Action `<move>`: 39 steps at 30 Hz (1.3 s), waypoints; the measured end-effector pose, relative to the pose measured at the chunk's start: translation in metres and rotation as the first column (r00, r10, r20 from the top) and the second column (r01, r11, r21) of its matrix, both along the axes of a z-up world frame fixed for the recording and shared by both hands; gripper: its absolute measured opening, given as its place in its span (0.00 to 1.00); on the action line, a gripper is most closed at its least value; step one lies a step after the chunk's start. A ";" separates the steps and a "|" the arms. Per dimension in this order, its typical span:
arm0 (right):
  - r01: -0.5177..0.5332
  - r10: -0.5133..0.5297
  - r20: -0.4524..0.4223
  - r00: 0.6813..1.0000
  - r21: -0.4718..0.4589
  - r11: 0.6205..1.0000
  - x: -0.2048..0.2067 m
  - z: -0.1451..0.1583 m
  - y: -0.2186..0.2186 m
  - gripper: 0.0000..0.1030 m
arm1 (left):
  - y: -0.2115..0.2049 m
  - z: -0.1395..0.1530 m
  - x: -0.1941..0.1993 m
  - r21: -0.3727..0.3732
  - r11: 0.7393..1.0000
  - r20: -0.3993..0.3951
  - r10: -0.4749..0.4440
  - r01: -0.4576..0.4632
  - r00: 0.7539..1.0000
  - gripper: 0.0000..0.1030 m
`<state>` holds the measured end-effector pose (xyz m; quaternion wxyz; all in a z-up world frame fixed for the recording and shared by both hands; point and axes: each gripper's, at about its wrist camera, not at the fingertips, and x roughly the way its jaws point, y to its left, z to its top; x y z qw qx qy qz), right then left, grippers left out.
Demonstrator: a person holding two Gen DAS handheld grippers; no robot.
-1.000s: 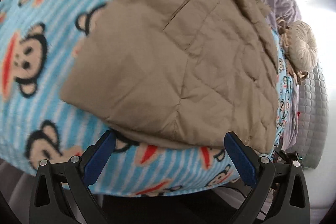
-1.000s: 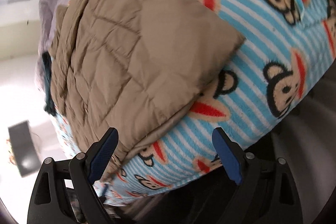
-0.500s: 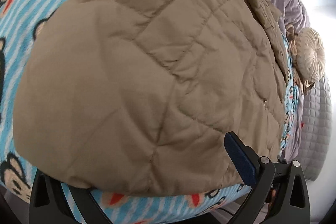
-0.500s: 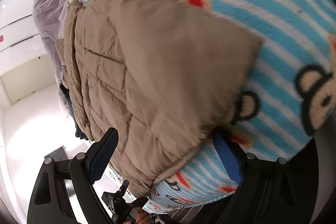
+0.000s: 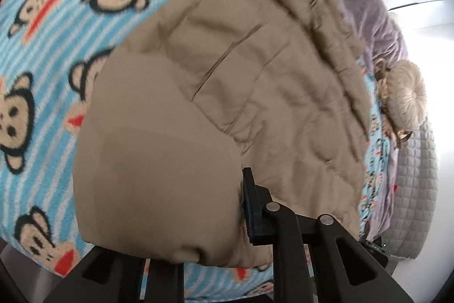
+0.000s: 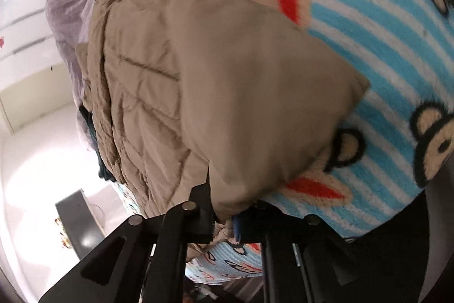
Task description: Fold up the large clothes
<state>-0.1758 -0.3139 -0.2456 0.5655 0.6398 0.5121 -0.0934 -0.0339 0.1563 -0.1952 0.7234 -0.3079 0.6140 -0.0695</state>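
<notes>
Now both grippers, left (image 5: 227, 220) and right (image 6: 224, 213), have just clamped the previously ungripped jacket (image 5: 255, 81) hem.

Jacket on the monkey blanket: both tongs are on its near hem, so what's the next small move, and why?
Probably lift the near hem and carry it toward the far end. Both the left tongs and right tongs have just closed on the tan jacket, which lies flat on the blanket.

That tan jacket (image 5: 255, 93) looks like matt quilted cloth, kinda puffy. Monkey blanket (image 5: 42, 53) is fuzzy fleece. Grippers' arms are matt black plastic.
</notes>
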 end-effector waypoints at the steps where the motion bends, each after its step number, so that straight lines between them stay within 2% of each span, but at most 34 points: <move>1: -0.021 0.021 0.008 1.000 -0.012 1.000 0.004 0.005 0.000 0.08 | -0.001 0.007 0.002 -0.007 1.000 0.017 0.003 -0.003 1.000 0.20; 5: -0.110 0.113 0.059 0.992 -0.057 0.992 0.024 0.028 -0.001 0.07 | -0.006 0.040 0.011 -0.019 1.000 0.098 0.002 0.000 0.995 0.20; 6: -0.125 0.129 0.071 0.989 -0.065 0.990 0.030 0.035 -0.002 0.07 | -0.010 0.048 0.016 -0.021 1.000 0.116 0.002 0.000 0.993 0.13; 11: -0.181 0.195 0.144 0.970 -0.104 0.978 0.060 0.068 -0.013 0.07 | -0.023 0.090 0.043 -0.008 1.000 0.216 0.011 -0.010 0.976 0.13; 19: -0.287 0.341 0.258 0.904 -0.228 0.931 0.124 0.131 -0.030 0.06 | -0.035 0.142 0.086 -0.004 0.999 0.330 0.042 -0.043 0.943 0.13; 23: -0.296 0.381 0.305 0.873 -0.291 0.910 0.161 0.160 -0.041 0.06 | -0.033 0.157 0.121 0.006 0.999 0.361 0.027 -0.032 0.932 0.13; 26: -0.292 0.414 0.332 0.848 -0.360 0.886 0.195 0.181 -0.044 0.06 | -0.034 0.160 0.162 0.027 1.000 0.361 -0.024 0.015 0.932 0.13; 32: -0.266 0.440 0.343 0.830 -0.450 0.852 0.270 0.207 -0.041 0.06 | -0.038 0.156 0.243 0.067 0.996 0.302 -0.077 0.059 0.950 0.13; 35: -0.269 0.445 0.333 0.831 -0.458 0.847 0.303 0.207 -0.042 0.06 | -0.042 0.147 0.280 0.101 0.991 0.261 -0.116 0.093 0.958 0.13; 39: -0.302 0.469 0.272 0.840 -0.484 0.821 0.355 0.190 -0.045 0.06 | -0.053 0.119 0.327 0.169 0.973 0.198 -0.187 0.154 0.962 0.13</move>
